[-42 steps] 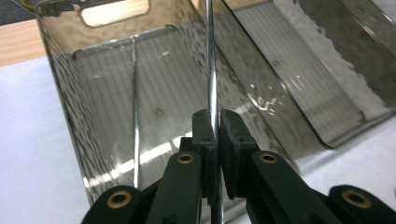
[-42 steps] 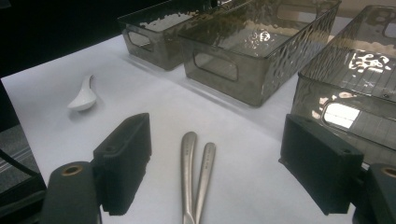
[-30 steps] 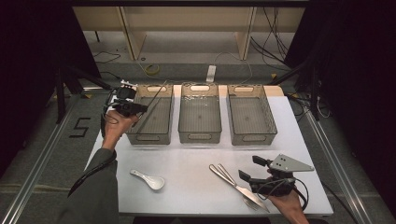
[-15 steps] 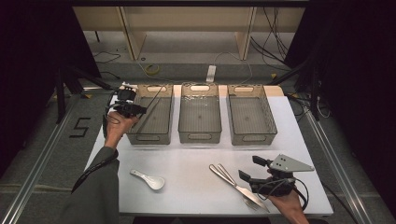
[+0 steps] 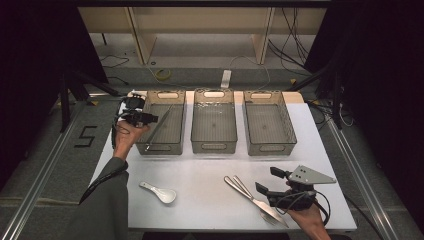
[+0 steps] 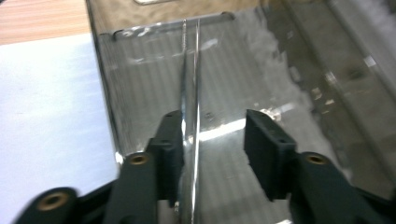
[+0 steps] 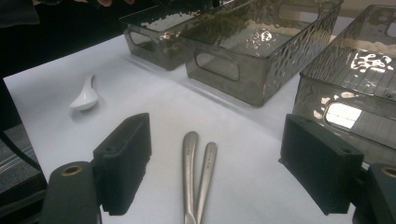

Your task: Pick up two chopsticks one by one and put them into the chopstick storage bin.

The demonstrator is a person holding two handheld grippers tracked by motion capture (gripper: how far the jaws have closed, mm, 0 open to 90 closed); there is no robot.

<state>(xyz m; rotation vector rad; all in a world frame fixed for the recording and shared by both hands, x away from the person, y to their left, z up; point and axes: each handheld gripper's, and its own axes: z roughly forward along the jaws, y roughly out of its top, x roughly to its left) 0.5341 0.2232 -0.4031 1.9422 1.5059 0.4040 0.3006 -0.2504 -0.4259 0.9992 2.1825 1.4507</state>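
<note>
While the left hand-held gripper (image 6: 212, 135), jaws just parted, released a knife (image 6: 190, 140) into the left bin (image 5: 161, 121), the right hand-held gripper (image 7: 229, 163) waited wide over two utensils (image 7: 196, 177) beside that bin, spoon (image 5: 159, 192) pending

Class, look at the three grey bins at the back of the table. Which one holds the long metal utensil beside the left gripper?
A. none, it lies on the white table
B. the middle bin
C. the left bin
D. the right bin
C: the metal utensil leans inside the left bin, by the left gripper.
</note>
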